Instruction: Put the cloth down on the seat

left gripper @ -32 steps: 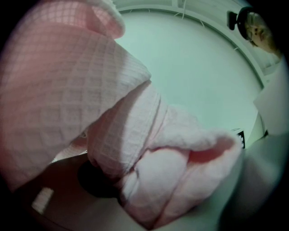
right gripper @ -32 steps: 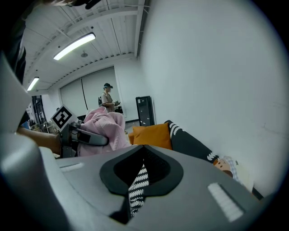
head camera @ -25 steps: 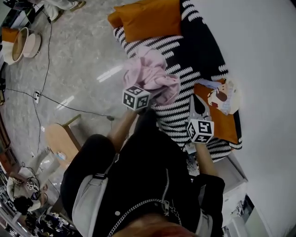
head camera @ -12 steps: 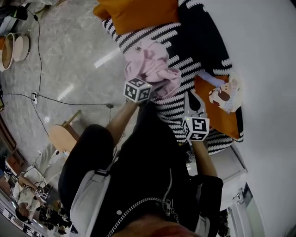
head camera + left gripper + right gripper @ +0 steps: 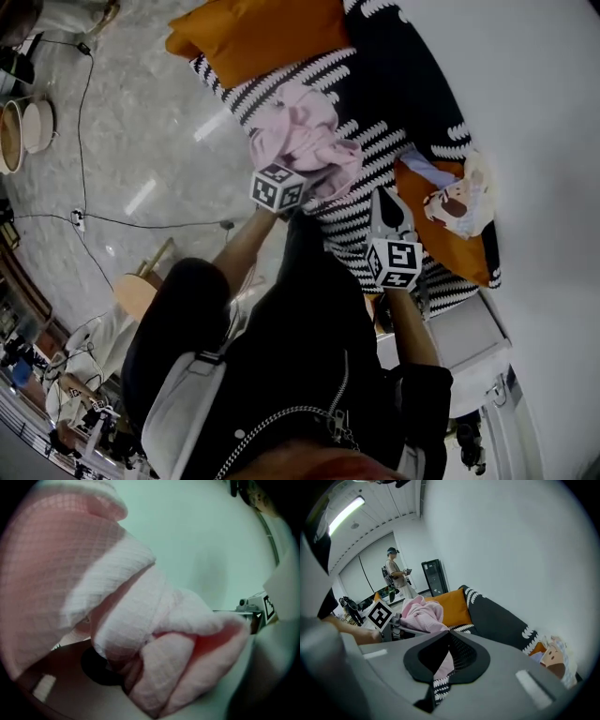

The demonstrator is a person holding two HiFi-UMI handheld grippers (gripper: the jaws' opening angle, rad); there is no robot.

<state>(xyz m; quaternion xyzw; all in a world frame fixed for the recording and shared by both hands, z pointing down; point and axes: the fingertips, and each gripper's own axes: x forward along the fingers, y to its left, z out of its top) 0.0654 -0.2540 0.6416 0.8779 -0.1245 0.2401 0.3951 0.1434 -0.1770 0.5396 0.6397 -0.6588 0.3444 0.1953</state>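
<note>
My left gripper (image 5: 311,176) is shut on a bunched pink cloth (image 5: 302,139), which hangs just over the front edge of the black seat with white stripes (image 5: 370,155). Whether the cloth touches the seat I cannot tell. In the left gripper view the pink cloth (image 5: 131,620) fills the picture and hides the jaws. The right gripper view shows the cloth (image 5: 423,612) from the side, with the left gripper (image 5: 396,624) clamped on it. My right gripper (image 5: 391,208) hovers over the striped seat to the right of the cloth, its jaws together and holding nothing.
An orange cushion (image 5: 253,33) lies at the far end of the seat. A cushion with a cartoon face (image 5: 452,208) leans at the right. Cables (image 5: 84,112) and a wooden stool (image 5: 141,286) stand on the floor to the left. A person (image 5: 396,576) stands far back.
Both grippers have sunk toward the seat, the left one carrying the cloth down with it. The grip on the cloth is unchanged.
</note>
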